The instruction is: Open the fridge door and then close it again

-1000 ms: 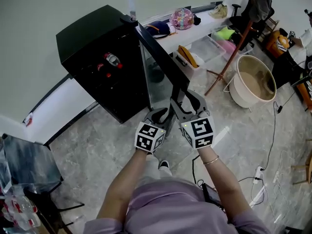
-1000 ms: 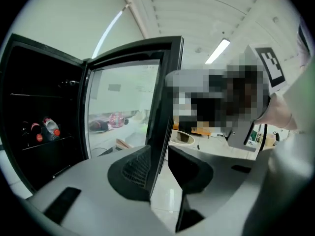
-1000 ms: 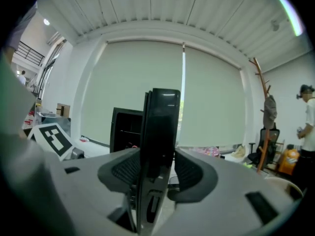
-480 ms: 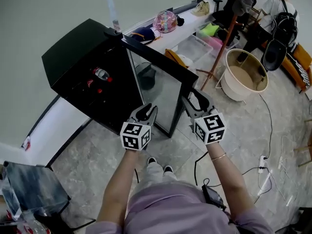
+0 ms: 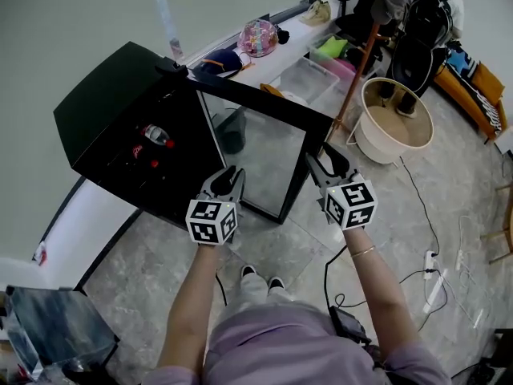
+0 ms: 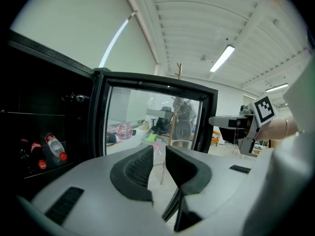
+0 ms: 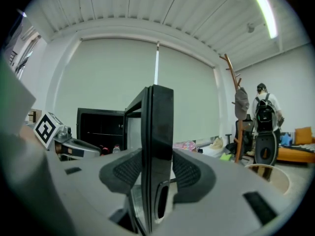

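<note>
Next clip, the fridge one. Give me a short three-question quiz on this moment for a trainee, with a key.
1. True or false: the fridge door is shut.
2. What are the tongs of the right gripper clamped on? A) the door's free edge B) the coat stand C) the round tub
3. Name the red-capped thing seen inside the fridge.
Key: 1 false, the door stands wide open. 2 A. 3 a bottle.
</note>
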A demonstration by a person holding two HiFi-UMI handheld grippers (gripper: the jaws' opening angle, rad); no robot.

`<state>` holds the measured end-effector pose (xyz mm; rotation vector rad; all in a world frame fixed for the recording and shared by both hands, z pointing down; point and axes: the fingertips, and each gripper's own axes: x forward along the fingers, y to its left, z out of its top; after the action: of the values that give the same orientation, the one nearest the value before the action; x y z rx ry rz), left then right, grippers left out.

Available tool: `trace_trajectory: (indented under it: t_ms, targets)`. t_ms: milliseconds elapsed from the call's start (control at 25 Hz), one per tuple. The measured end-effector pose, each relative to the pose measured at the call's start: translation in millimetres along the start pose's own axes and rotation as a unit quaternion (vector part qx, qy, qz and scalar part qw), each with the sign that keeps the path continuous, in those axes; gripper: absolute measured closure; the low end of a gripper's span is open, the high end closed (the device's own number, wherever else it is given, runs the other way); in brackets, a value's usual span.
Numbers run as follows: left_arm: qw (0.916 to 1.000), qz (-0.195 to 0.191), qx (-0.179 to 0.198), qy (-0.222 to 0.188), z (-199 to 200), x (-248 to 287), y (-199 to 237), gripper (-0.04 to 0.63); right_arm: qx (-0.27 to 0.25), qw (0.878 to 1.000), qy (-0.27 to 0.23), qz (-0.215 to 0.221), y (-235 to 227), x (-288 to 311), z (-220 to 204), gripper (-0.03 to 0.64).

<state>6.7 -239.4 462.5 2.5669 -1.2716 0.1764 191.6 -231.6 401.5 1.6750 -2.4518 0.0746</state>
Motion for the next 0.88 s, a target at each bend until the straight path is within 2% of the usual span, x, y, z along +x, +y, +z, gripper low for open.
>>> trace_trajectory:
  t_ms: [880]
  targets:
    - [0.9999,0.01,-0.01,0.0,13,42,31,0.531,0.02,0.998,0.021,-0.049,-58,43,-8,0.445]
